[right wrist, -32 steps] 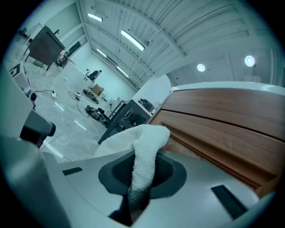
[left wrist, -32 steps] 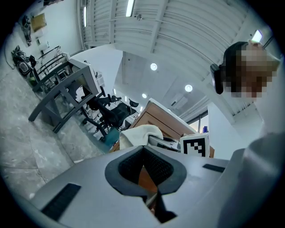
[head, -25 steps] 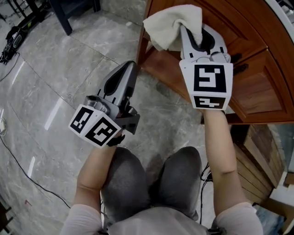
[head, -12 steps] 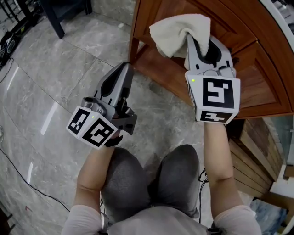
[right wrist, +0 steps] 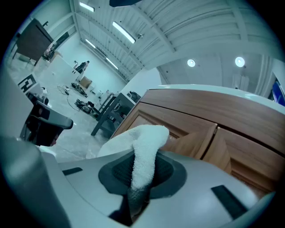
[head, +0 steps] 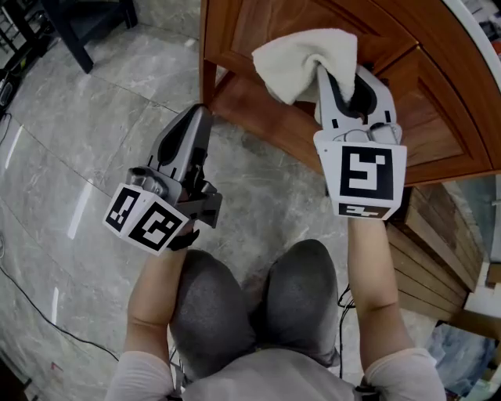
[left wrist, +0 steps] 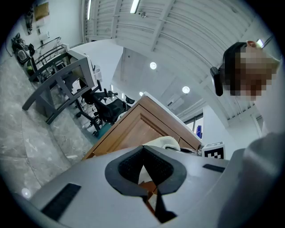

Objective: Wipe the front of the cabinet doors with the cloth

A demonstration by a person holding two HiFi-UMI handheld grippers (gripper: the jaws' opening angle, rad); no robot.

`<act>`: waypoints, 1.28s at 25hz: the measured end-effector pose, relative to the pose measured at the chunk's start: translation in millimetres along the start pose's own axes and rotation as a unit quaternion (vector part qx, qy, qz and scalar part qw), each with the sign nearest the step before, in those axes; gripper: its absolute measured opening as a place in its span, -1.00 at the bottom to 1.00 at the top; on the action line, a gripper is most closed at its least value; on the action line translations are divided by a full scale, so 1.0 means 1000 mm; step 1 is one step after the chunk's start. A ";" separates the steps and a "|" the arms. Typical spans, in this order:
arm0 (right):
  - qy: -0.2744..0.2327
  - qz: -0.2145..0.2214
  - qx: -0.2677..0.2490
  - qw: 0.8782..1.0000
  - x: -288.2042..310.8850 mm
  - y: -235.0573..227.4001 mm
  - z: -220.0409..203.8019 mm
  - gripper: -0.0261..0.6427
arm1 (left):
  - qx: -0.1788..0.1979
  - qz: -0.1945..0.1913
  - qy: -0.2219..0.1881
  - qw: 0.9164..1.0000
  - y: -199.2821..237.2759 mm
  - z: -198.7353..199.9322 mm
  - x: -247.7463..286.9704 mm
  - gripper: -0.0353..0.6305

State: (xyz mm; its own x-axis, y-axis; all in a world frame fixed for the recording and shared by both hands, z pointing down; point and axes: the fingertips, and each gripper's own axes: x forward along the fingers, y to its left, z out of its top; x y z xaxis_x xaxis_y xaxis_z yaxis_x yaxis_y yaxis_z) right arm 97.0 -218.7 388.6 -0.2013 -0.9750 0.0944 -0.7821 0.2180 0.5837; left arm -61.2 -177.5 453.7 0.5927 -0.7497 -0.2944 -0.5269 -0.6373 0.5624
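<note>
Here the right gripper [head: 344, 78] sits at 1 o'clock in the head view, its fingers clamped narrow on a white cloth [head: 301, 63]. The right gripper view shows the same hold: the right gripper [right wrist: 140, 178] pinches a twisted strip of the cloth [right wrist: 144, 147] between its dark pads, and the rest bunches out past the tips toward 12 o'clock. The bunched cloth lies over the lower part of the wooden cabinet [head: 258, 23], in front of the left of two panelled doors [right wrist: 187, 129]; whether it presses the wood cannot be told.

The left gripper [head: 188, 129] hangs at 9 o'clock in the head view, over the grey marble floor [head: 94, 117], well apart from the cloth and pointing toward 1 o'clock at the cabinet's corner. In its own view the left gripper [left wrist: 144, 171] has its fingers closed together, tips touching, with the cabinet [left wrist: 129, 129] beyond them at 12 o'clock.

The person's knees [head: 250, 313], in grey, fill 6 o'clock of the head view. A thin cable [head: 31, 305] runs across the floor at 8 o'clock.
</note>
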 end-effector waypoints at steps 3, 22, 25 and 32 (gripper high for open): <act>0.007 -0.009 0.004 1.000 -0.005 -0.009 -0.010 -0.71 | 0.000 -0.001 0.003 1.000 0.000 -0.004 0.000 -0.84; -0.059 0.060 -0.025 0.996 0.047 0.072 0.017 -0.71 | 0.016 0.018 0.011 1.000 0.008 -0.002 -0.009 -0.84; -0.067 0.079 -0.042 0.994 0.063 0.097 0.023 -0.71 | 0.019 0.025 0.007 0.999 0.013 0.002 -0.015 -0.84; -0.049 0.091 -0.063 0.993 0.104 0.117 0.015 -0.71 | 0.023 0.036 0.008 0.999 0.023 0.011 -0.029 -0.84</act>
State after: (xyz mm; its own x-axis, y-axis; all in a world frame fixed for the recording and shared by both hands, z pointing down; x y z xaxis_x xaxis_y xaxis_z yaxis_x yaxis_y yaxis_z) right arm -24.4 -294.3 454.2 -0.3939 -0.9096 0.1319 -0.6489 0.3768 0.6610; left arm -96.9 -173.0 467.1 0.5612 -0.7916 -0.2416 -0.5966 -0.5893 0.5449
